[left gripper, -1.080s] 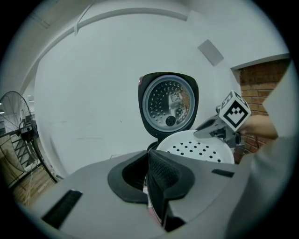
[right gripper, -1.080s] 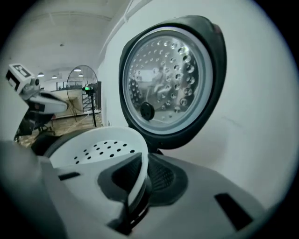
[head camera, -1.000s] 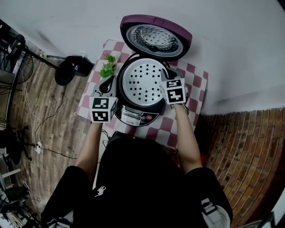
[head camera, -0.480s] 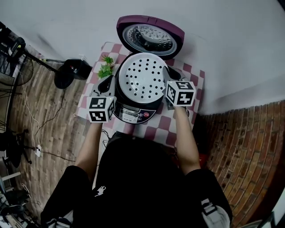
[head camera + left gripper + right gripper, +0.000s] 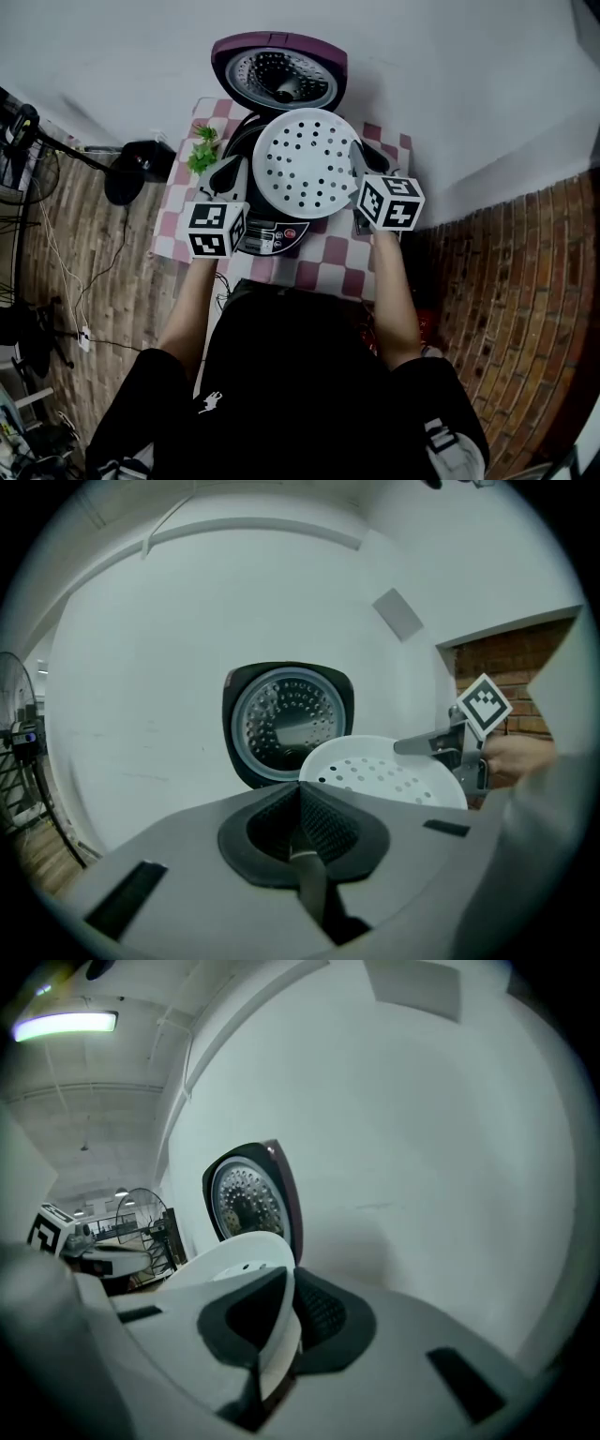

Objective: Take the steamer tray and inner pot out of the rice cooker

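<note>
While the person's arms reach forward from the bottom of the head view, the round white perforated steamer tray (image 5: 307, 164) sits in the upper middle of the frame. It is held over the black rice cooker (image 5: 272, 234), offset toward the cooker's right side and covering most of its mouth. The left tool (image 5: 242, 174) meets the tray's left edge, its dark ribbed pads pressed together on a thin sliver of the rim (its own view shows little more than a pale line between them). The right tool (image 5: 359, 167) is at the tray's right edge, clamped on the white rim, which stands plainly between its pads in the right gripper view. The cooker's purple-rimmed lid (image 5: 278, 80) stands open behind the tray, its shiny dimpled inner plate facing the camera. The cooker rests on a red-and-white checked surface (image 5: 328, 272), with a small green plant (image 5: 202, 150) just beside it at the upper left.
</note>
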`<control>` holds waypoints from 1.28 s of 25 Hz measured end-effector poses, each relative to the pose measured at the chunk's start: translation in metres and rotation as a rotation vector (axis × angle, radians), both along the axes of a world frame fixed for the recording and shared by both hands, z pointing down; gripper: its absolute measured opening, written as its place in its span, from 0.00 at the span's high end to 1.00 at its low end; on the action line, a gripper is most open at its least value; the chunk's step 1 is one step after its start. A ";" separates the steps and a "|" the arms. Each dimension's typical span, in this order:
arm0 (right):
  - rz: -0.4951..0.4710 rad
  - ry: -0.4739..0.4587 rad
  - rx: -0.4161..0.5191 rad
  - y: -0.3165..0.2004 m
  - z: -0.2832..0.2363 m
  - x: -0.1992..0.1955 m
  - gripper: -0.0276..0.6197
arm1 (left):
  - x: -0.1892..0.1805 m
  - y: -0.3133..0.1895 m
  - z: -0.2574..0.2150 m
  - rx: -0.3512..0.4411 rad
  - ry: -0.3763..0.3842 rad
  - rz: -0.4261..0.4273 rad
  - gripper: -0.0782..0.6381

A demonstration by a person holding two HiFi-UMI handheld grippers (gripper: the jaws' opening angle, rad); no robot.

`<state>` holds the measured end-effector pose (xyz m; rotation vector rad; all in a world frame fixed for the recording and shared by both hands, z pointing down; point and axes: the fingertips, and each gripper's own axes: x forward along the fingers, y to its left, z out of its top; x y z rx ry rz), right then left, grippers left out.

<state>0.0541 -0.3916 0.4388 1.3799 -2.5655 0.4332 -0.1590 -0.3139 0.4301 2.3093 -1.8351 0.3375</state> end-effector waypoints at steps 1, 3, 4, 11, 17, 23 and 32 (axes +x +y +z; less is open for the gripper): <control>0.016 -0.005 0.001 0.001 -0.001 0.010 0.92 | 0.009 -0.002 0.000 0.001 -0.004 0.017 0.89; 0.051 -0.014 0.004 0.003 -0.002 0.030 0.92 | 0.026 -0.007 -0.001 0.002 -0.013 0.047 0.89; 0.068 -0.020 0.004 0.003 -0.002 0.039 0.92 | 0.034 -0.009 -0.002 0.003 -0.015 0.060 0.89; 0.192 -0.046 0.002 0.007 -0.001 0.104 0.92 | 0.087 -0.024 -0.008 0.005 -0.027 0.149 0.89; 0.283 -0.057 0.004 0.007 0.001 0.154 0.92 | 0.142 -0.036 -0.015 0.018 -0.023 0.240 0.89; 0.379 -0.065 -0.019 -0.002 0.021 0.200 0.92 | 0.190 -0.051 -0.012 0.018 -0.019 0.324 0.89; 0.455 -0.081 -0.103 -0.031 0.101 0.237 0.92 | 0.228 -0.081 0.014 -0.004 -0.054 0.366 0.89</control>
